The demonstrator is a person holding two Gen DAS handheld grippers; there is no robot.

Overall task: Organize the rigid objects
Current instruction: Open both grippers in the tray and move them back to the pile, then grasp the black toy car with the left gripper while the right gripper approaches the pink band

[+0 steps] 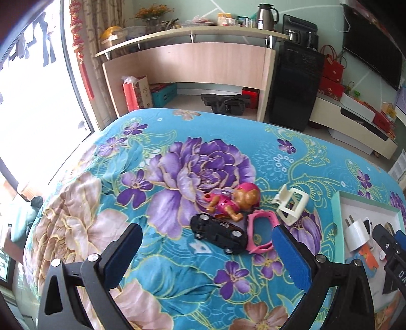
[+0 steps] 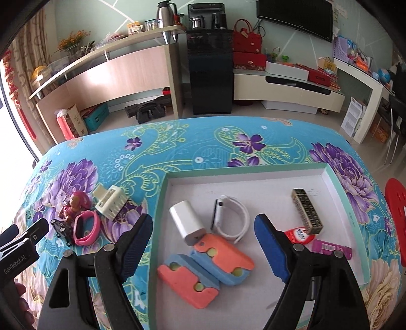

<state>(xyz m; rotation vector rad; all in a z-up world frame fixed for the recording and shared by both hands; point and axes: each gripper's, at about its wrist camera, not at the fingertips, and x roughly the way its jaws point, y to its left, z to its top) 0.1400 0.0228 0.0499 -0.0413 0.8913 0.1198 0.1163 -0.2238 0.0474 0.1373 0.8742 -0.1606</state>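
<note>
The black toy car (image 1: 219, 234) lies on the floral blanket (image 1: 177, 162) just left of the tray (image 2: 162, 203), touching the pink watch band (image 1: 258, 234). The left gripper (image 1: 208, 241) hangs wide open, empty, seemingly lined up on it. The right gripper (image 2: 203, 243), also open, waits over the tray's charger (image 2: 186, 223) and foam blocks (image 2: 203, 269), likely just sorted.

Walls pale green with thin white diagonal lines. Floor light tile. Bright window (image 1: 30, 106) at left, overexposed; patterned curtain (image 1: 88, 30) and red hanging ornament (image 1: 81, 50) beside it. Curved wooden desk (image 1: 203, 63) along far wall; thermos (image 1: 265, 12) and orange flowers (image 1: 152, 11) on its top shelf. Black cabinet (image 2: 210, 73) just beside the desk. Television (image 2: 297, 19) mounted on wall above a low cream stand (image 2: 286, 88). Red bags (image 2: 247, 40) on the stand.
</note>
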